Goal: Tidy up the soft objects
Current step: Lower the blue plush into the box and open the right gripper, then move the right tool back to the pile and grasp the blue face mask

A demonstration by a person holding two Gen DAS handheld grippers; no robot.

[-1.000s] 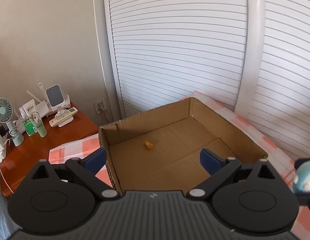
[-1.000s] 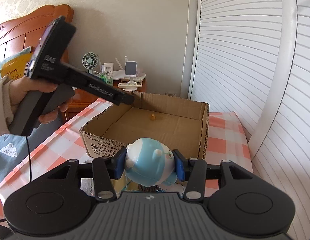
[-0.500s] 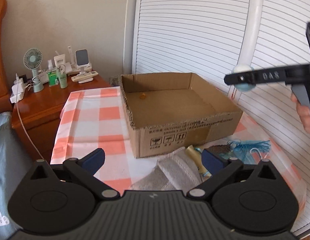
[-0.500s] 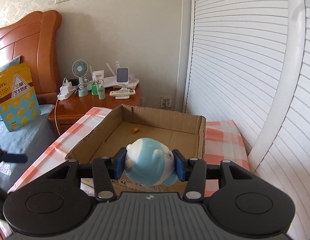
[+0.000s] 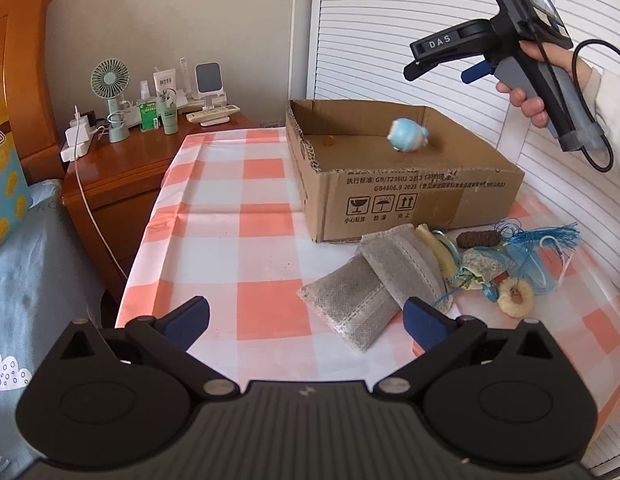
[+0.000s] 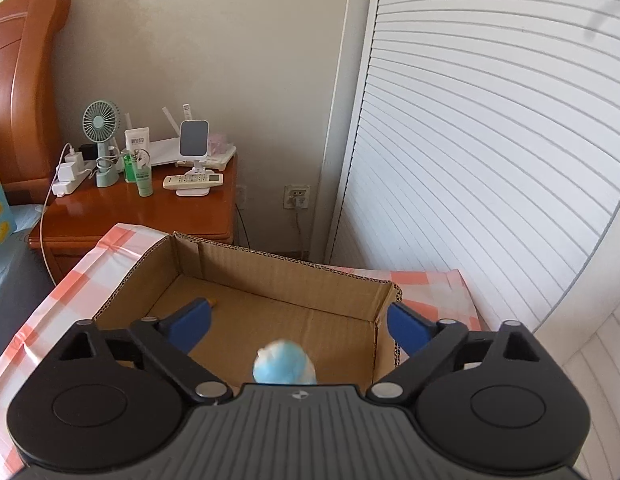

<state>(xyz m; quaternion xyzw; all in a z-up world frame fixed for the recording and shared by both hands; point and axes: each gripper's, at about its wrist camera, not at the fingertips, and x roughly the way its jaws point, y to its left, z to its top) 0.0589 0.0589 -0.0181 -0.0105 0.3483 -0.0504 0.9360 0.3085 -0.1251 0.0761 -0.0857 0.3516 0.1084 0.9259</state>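
A blurred blue plush toy (image 5: pixel 408 136) drops free into the open cardboard box (image 5: pixel 410 184). My right gripper (image 5: pixel 440 72), held by a hand, hangs above the box's right side. Its jaws are opening. In the right wrist view the right gripper (image 6: pixel 300 320) stands wide, and the blue toy (image 6: pixel 284 364) is below the pads, touching neither, over the box (image 6: pixel 270 272). A small orange piece (image 6: pixel 212 302) lies on the box floor. My left gripper (image 5: pixel 306 318) is open and empty, hovering just short of two grey fabric pouches (image 5: pixel 374 288).
More soft things lie right of the pouches: a blue tassel (image 5: pixel 542 252), a brown roll (image 5: pixel 480 238), a yellow ring (image 5: pixel 514 300). The checked tablecloth (image 5: pixel 238 200) covers the table. A wooden nightstand (image 5: pixel 122 160) with a fan and bottles stands left, louvred doors (image 6: pixel 490 160) behind.
My right gripper moved over the box and let go of the blue toy, which now falls inside. My left gripper drew back from above the box to the table's near side.
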